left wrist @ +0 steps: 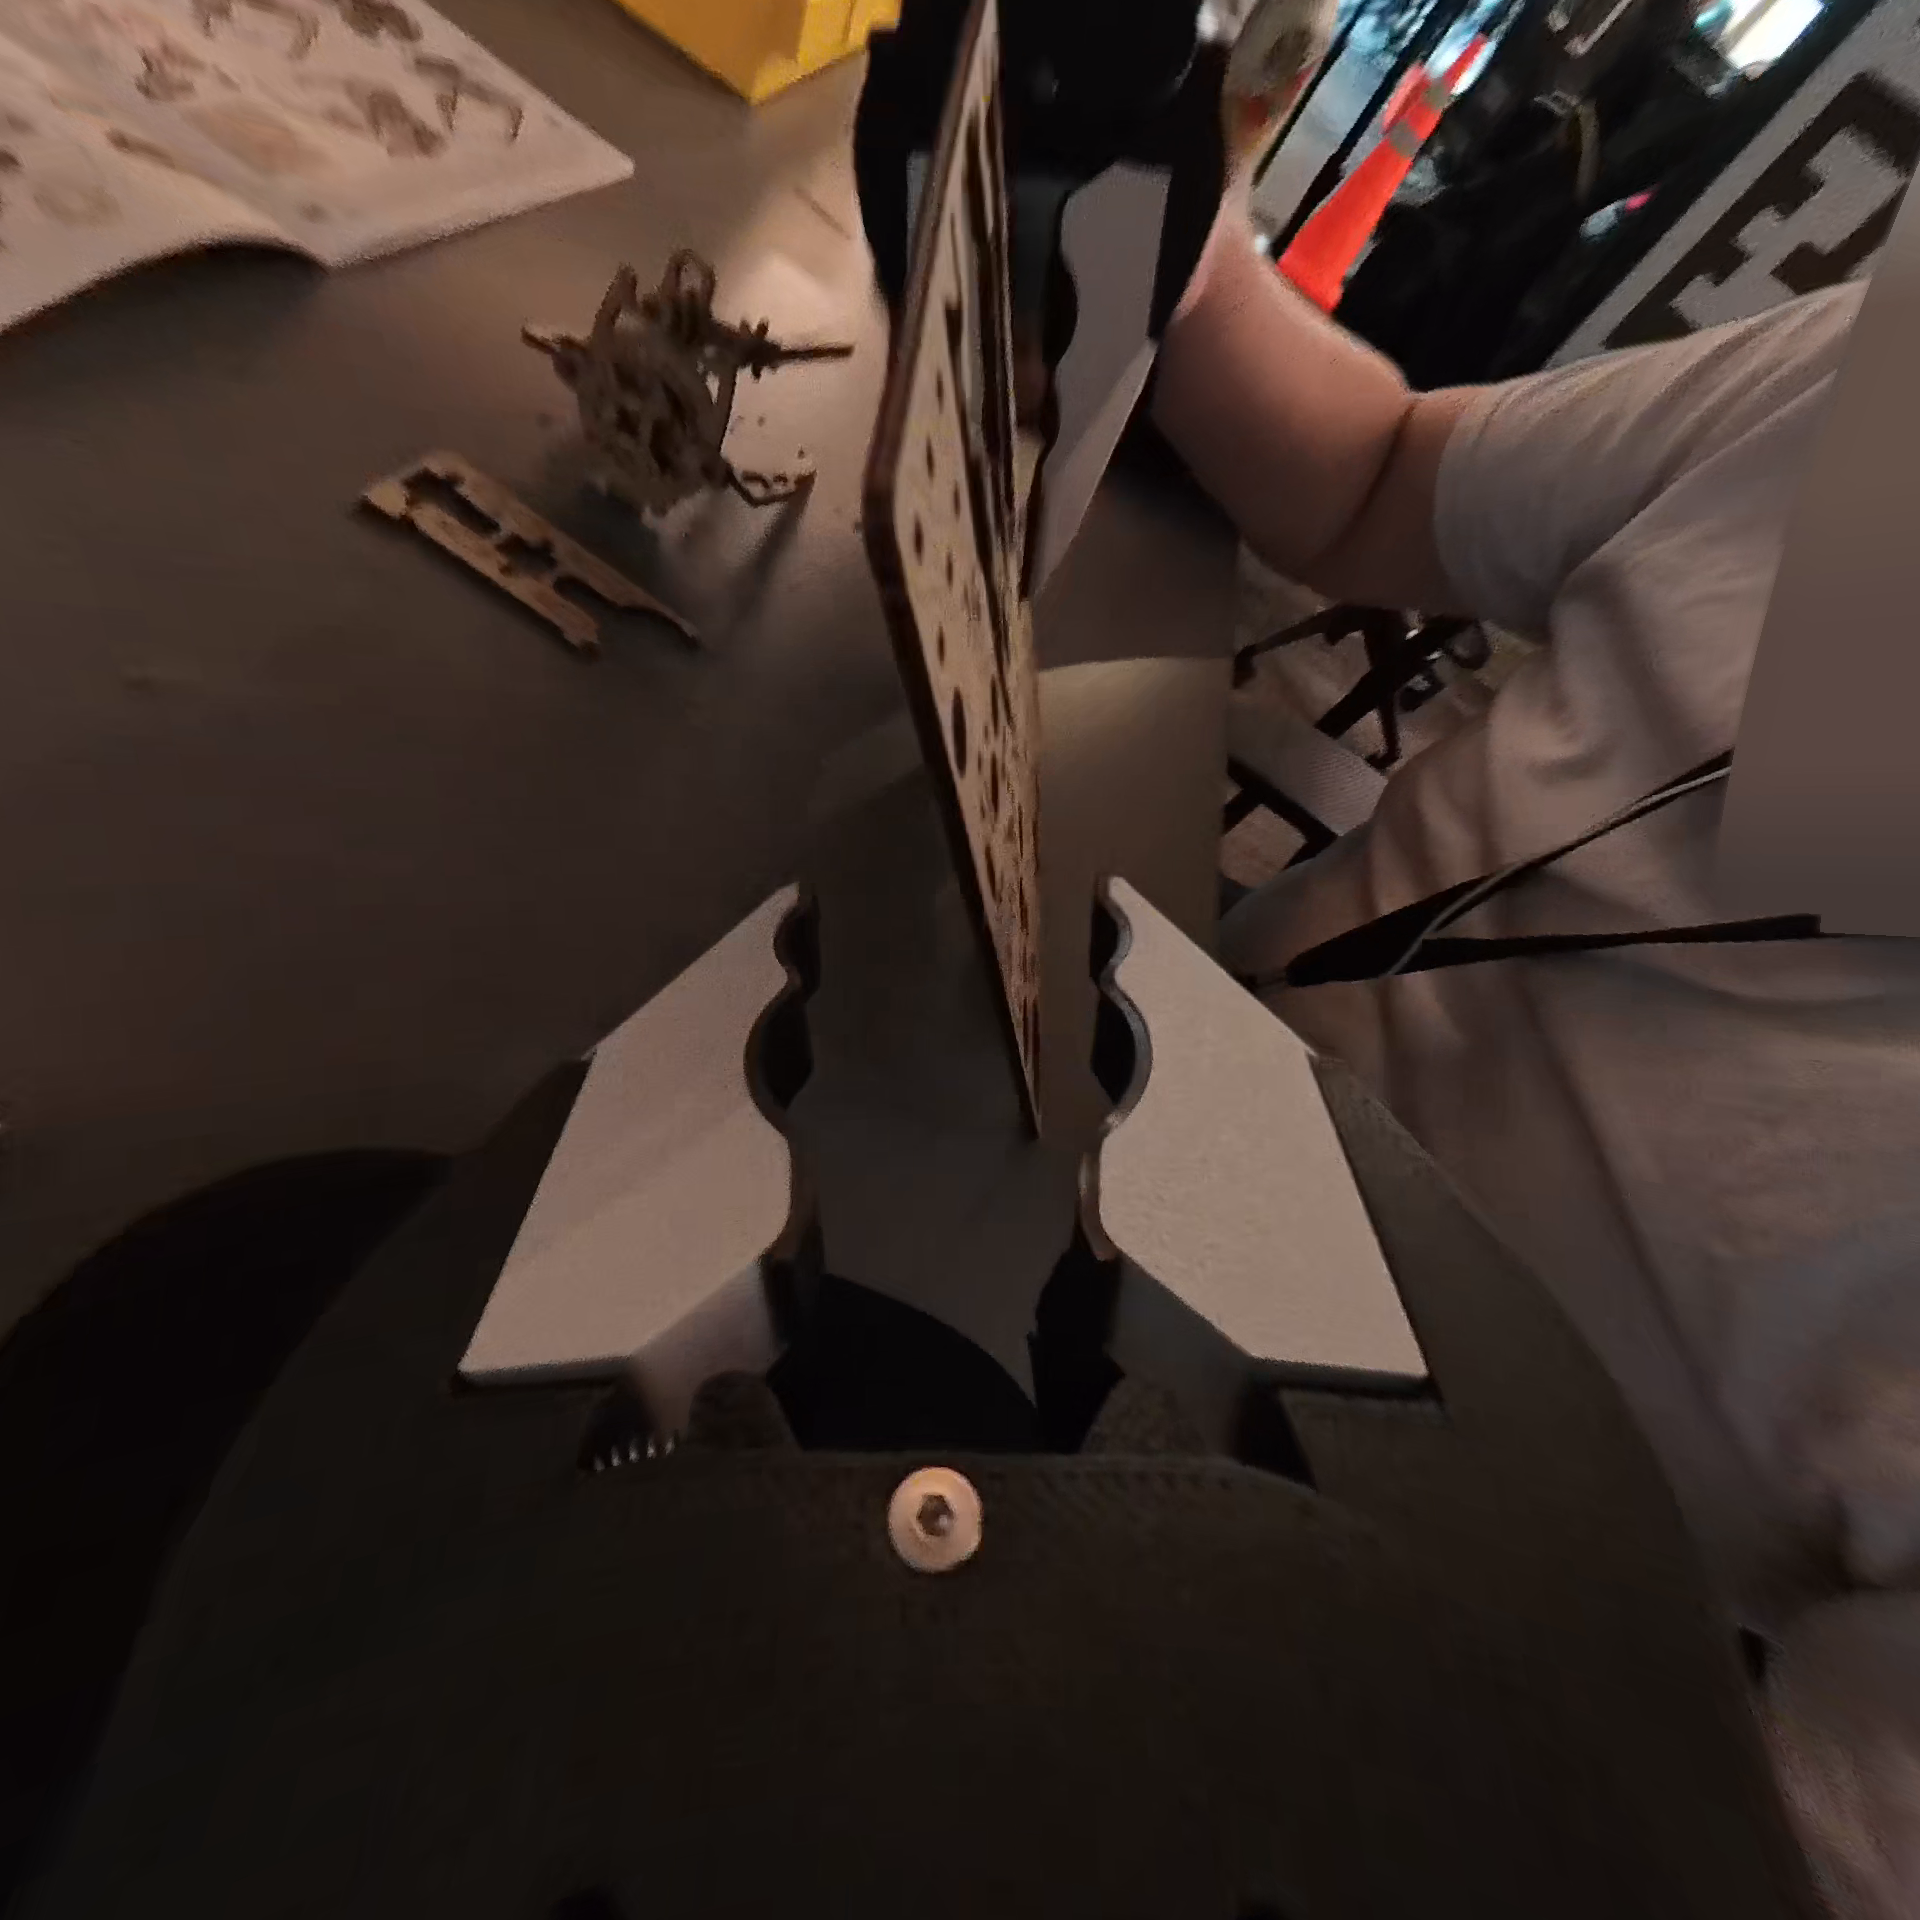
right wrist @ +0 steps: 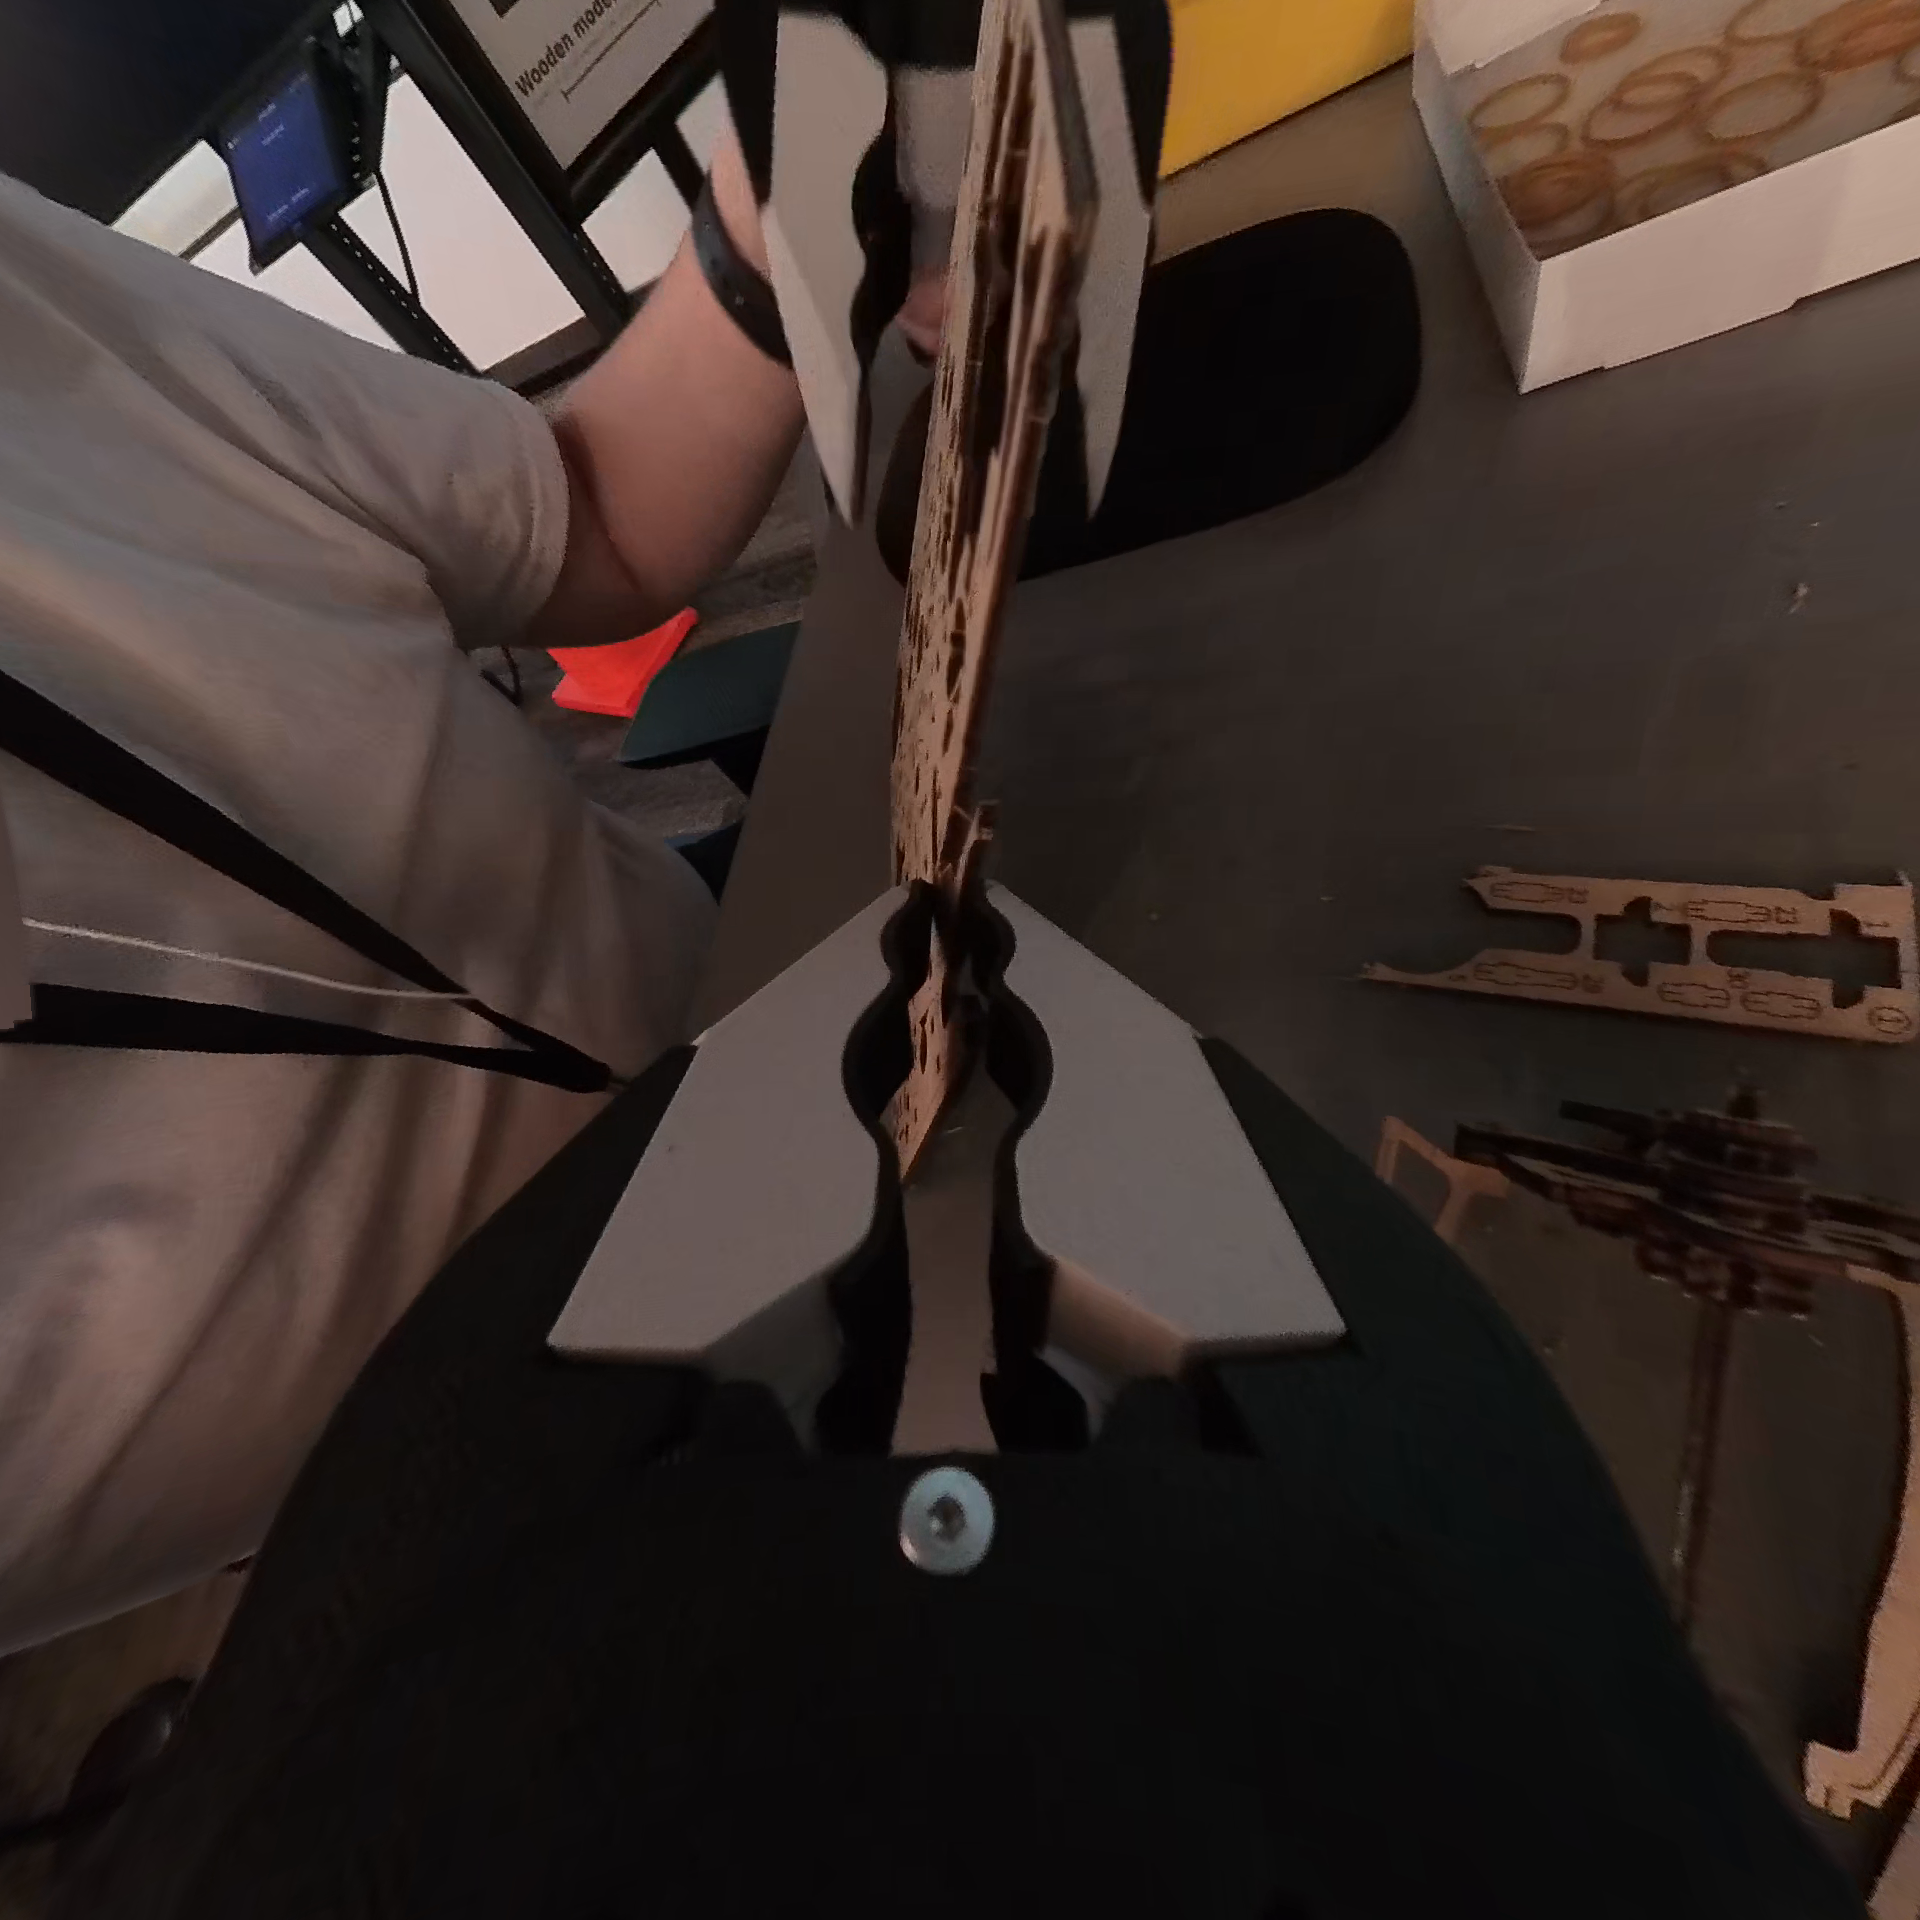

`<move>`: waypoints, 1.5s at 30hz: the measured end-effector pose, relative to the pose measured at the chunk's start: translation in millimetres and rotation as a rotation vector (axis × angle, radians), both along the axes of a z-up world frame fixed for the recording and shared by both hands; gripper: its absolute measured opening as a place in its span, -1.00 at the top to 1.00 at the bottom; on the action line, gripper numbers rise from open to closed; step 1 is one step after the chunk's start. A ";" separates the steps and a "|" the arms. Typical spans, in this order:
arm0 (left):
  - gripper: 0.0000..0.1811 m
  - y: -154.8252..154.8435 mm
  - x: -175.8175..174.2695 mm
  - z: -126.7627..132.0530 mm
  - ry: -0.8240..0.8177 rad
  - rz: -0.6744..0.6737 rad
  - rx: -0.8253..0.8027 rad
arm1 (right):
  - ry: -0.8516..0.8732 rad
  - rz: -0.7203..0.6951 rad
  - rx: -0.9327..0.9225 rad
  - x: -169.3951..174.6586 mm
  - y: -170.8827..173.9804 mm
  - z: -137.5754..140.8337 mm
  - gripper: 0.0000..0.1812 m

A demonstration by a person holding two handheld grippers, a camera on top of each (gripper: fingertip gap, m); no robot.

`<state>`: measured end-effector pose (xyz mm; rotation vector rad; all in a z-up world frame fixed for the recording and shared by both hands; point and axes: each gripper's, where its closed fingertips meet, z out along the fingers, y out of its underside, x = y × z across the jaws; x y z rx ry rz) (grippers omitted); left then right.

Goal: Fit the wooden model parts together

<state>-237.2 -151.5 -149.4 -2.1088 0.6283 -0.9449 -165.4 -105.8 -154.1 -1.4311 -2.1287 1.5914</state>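
A thin laser-cut wooden sheet (right wrist: pixel 971 540) with many cut-out holes stands on edge between both grippers; it also shows in the left wrist view (left wrist: pixel 961 582). My right gripper (right wrist: pixel 951 899) is shut on one end of it. My left gripper (left wrist: pixel 956 904) is open, its jaws standing on either side of the sheet's other end, the right finger (left wrist: pixel 1195 1122) close to it. A partly built wooden model (left wrist: pixel 655 395) stands on the dark table (left wrist: pixel 312 831); it also shows in the right wrist view (right wrist: pixel 1704 1195).
An emptied wooden strip (right wrist: pixel 1662 956) lies by the model. A booklet (left wrist: pixel 260 135) and yellow box (left wrist: pixel 769 42) lie at the far side. A white box of rings (right wrist: pixel 1662 156), a black pad (right wrist: pixel 1247 364), another wooden sheet (right wrist: pixel 1870 1662) and the person's arm (left wrist: pixel 1351 436) are nearby.
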 end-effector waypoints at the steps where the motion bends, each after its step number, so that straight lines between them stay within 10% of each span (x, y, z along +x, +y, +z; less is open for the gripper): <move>1: 0.44 -0.8 3.0 -6.9 0.016 0.005 -0.008 | -0.002 -0.007 0.001 -0.8 0.9 -0.6 0.93; 30: 0.98 20.6 17.6 -24.4 -0.109 -0.186 -0.187 | 0.001 -0.122 0.000 -11.6 20.1 -7.0 0.90; 45: 0.98 13.8 19.2 -23.5 -0.056 -0.196 -0.080 | 0.105 -0.294 0.321 -32.9 13.0 -8.3 0.26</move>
